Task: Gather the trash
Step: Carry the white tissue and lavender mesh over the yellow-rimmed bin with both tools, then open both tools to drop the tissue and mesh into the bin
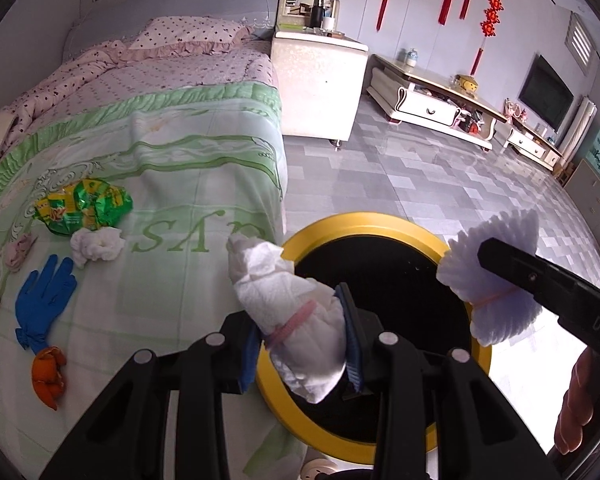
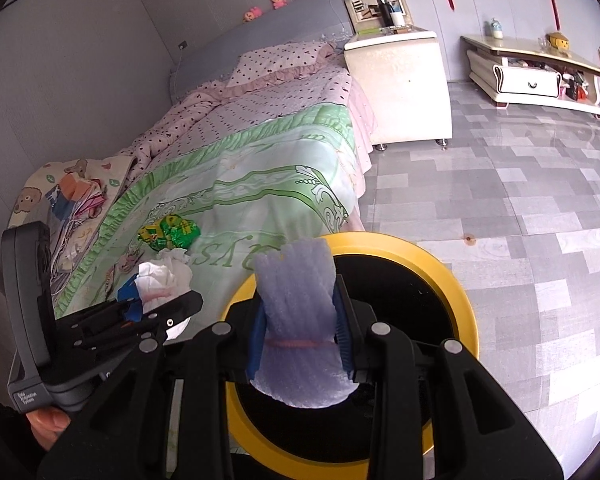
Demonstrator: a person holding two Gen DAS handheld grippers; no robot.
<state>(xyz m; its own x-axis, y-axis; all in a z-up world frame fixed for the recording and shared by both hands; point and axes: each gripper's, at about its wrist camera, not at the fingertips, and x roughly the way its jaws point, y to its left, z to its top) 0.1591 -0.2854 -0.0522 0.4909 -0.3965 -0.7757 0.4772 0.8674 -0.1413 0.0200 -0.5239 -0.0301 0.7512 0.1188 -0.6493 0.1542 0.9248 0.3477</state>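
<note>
both hand-held grippers hang over the yellow-rimmed bin (image 1: 380,240): left hand-held gripper (image 1: 300,344) pinching a tissue bundle (image 1: 288,312), right hand-held gripper (image 2: 300,332) pinching a foam roll (image 2: 296,300). released off-centre, the tissue could catch the rim and fall onto the bed (image 1: 180,152).

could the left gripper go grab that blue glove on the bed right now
Probably not yet. The left gripper is shut on a white tissue bundle over the yellow-rimmed bin. The blue glove lies uncovered on the bed, so dropping the bundle first would free it.

Bright daylight, glare on floor (image 1: 400,184) (fisheye-warped, dark corners).
</note>
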